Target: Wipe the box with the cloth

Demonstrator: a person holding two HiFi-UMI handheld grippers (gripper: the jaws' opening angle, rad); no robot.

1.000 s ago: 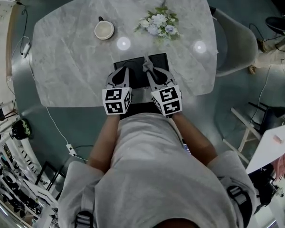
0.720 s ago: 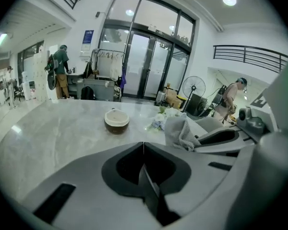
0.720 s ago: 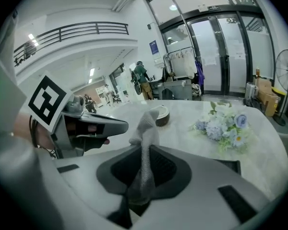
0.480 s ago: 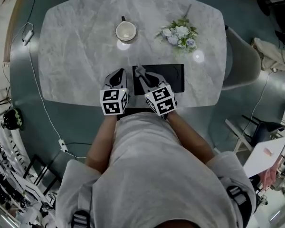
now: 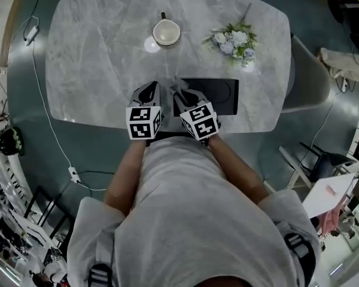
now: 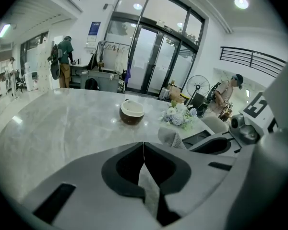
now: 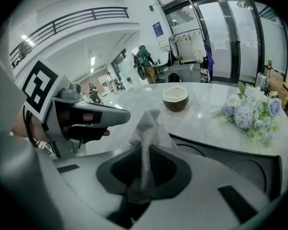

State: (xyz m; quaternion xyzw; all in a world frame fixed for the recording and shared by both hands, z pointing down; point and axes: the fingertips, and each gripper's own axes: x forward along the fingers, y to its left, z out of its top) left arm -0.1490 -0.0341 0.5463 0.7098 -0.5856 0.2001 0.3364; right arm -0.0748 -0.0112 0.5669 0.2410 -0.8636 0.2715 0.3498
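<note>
The right gripper was clamped on the cloth, its tuft poking forward, likely to rub the box beneath; the left gripper, jaws together and empty, hung just left of the box.

The black box lies flat at the near edge of the table. The pale cloth stands bunched upright over that same edge, pinched in the right gripper.

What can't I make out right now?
Whether the cloth touches the box: head view, right gripper covers it; right gripper view, its jaws block beneath.
Box's near left corner: head view, under that gripper.
Box's surface dirt: too dark in every view.
</note>
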